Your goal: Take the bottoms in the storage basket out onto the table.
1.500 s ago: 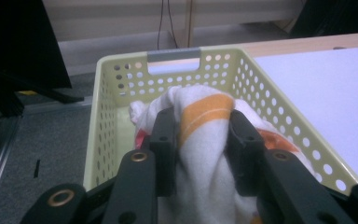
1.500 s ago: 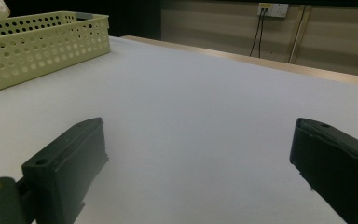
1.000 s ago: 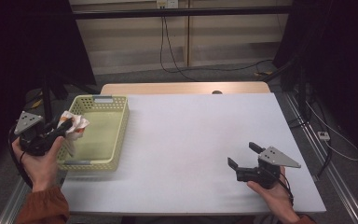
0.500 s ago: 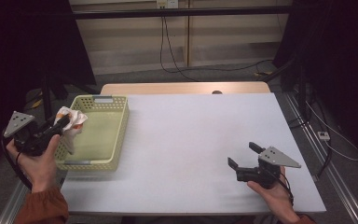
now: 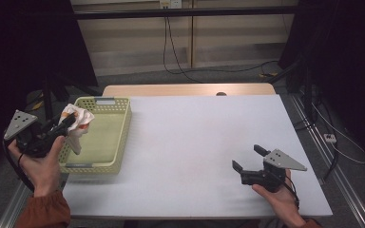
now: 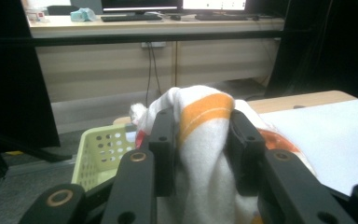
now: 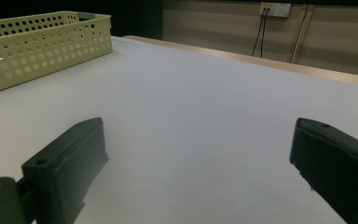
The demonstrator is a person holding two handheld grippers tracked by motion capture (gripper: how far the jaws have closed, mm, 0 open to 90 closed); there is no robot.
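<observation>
My left gripper (image 5: 65, 124) is shut on a bunched white cloth with orange stripes (image 5: 77, 119), held up at the left rim of the pale green perforated basket (image 5: 105, 142). In the left gripper view the cloth (image 6: 203, 135) bulges between both black jaws of this gripper (image 6: 201, 147), and a corner of the basket (image 6: 98, 154) shows below. My right gripper (image 5: 248, 160) rests low over the white table near its front right, jaws wide open with nothing between them. The right gripper view shows that gripper (image 7: 198, 163) over bare tabletop, with the basket (image 7: 37, 44) far off at the upper left.
The white tabletop (image 5: 199, 142) stretches between basket and right hand. A wooden strip (image 5: 185, 89) edges the table's far side. Cables (image 5: 180, 52) hang along the cabinet behind. A metal rail (image 5: 332, 185) runs along the right edge.
The left hand with the cloth shifted slightly leftward, off toward the basket's left rim. The right gripper has stayed where it was.
</observation>
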